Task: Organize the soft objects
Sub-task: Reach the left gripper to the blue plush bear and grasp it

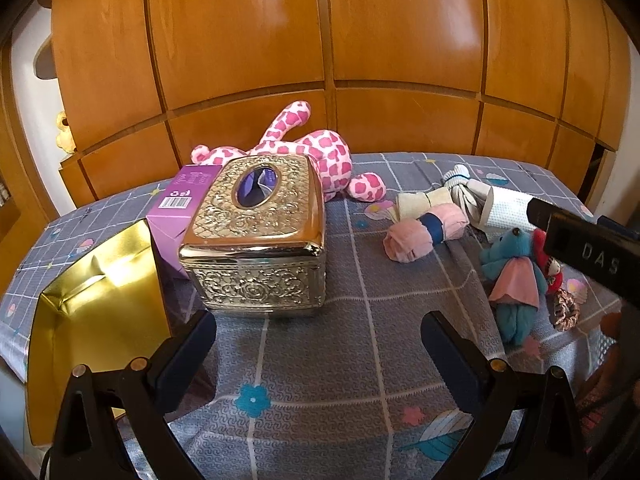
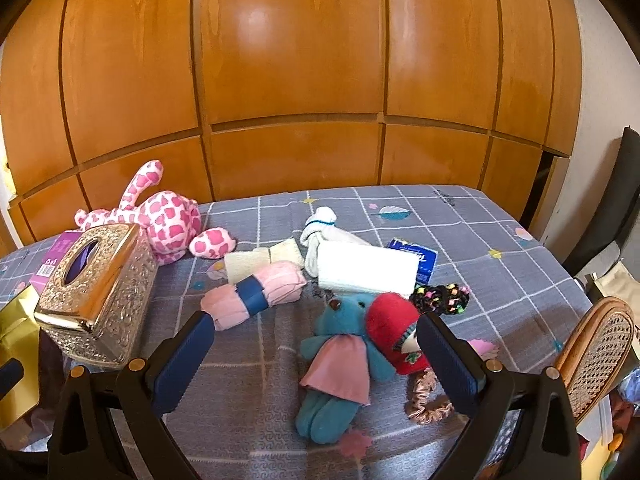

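**Both jaws spread, soft pile waiting**

Right now nothing is gripped: the right gripper (image 2: 316,354) hangs with its jaws spread wide, and the blue teddy (image 2: 338,364) lies on the desk (image 2: 460,216) squarely between and just beyond them, a red doll (image 2: 394,332) touching its right side. Ahead of the jaws sit the pink roll (image 2: 256,296) and white cloth (image 2: 366,270). The left gripper (image 1: 318,354), likewise spread and empty, faces the ornate tissue box (image 1: 256,236), with the open gold box (image 1: 100,312) just beside its left jaw. My read: drop straight over the teddy's torso, close on the plush body rather than the skirt, and keep the right jaw clear of the doll.
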The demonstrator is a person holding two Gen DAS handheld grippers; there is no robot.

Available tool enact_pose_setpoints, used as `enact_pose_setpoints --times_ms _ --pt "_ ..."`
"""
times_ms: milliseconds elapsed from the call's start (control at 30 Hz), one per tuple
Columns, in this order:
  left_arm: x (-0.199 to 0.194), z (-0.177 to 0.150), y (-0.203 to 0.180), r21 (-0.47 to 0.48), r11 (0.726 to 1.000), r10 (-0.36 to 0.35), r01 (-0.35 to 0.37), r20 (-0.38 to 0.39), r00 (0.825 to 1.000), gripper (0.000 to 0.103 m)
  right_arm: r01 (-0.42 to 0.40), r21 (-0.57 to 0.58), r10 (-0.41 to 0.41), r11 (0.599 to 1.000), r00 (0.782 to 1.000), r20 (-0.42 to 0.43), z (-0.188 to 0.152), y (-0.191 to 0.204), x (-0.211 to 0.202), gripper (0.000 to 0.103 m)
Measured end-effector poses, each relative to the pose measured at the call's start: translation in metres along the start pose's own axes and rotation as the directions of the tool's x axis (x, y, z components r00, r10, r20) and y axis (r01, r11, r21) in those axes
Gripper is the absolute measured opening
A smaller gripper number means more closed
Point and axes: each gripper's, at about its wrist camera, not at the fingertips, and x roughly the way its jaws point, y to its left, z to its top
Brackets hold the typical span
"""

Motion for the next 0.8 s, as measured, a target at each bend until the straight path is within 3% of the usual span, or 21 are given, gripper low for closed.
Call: enact_pose_setpoints --times_ms 800 --pt "0.01 0.0 -0.025 0.065 0.994 -0.089 0.091 -0.035 0.995 0.103 0.087 0.103 -0.087 0.991 0.996 -0.002 0.023 -0.071 0.006 0.103"
